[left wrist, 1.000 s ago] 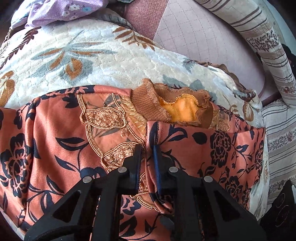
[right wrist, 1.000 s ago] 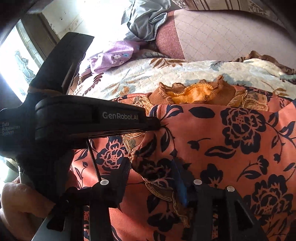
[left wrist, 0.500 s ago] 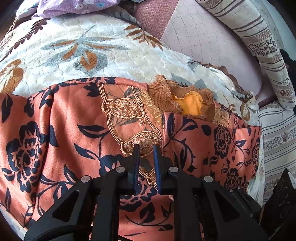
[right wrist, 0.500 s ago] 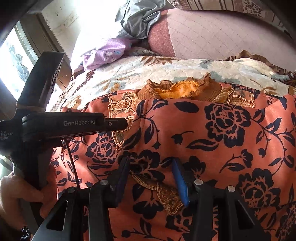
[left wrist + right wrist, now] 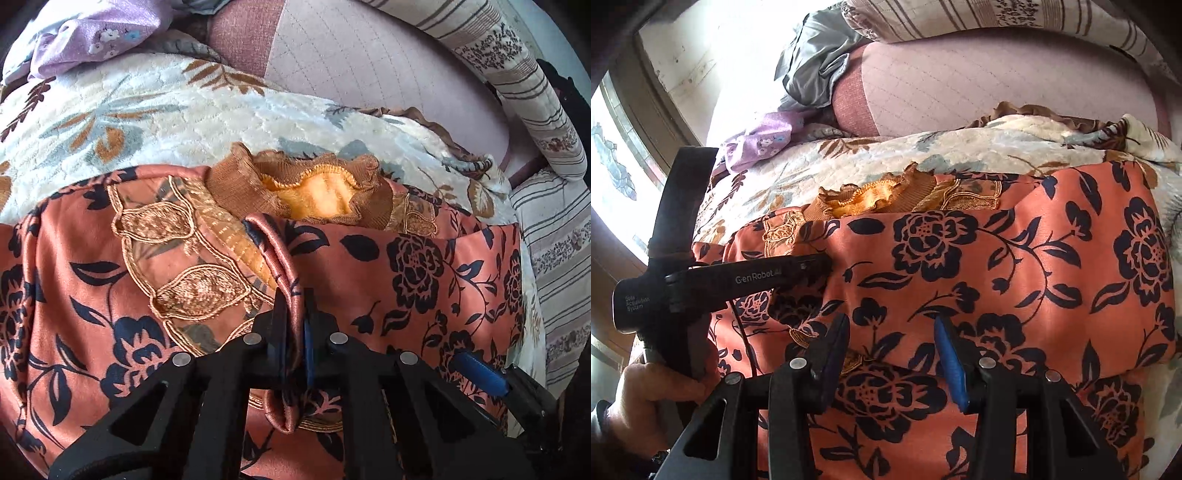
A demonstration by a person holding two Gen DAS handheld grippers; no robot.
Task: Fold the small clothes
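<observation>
Daylight floods in from window point(image 5: 617, 177) on my left, blown out to white glare across wall point(image 5: 738, 48) in right wrist view. My left-hand gripper point(image 5: 812, 267) sits backlit, near silhouette. Left wrist view evenly lit, soft shadows only in folds of orange floral garment point(image 5: 424, 280). Heavy fisheye bending at edges, corners black. Centre sharp, no motion blur.
</observation>
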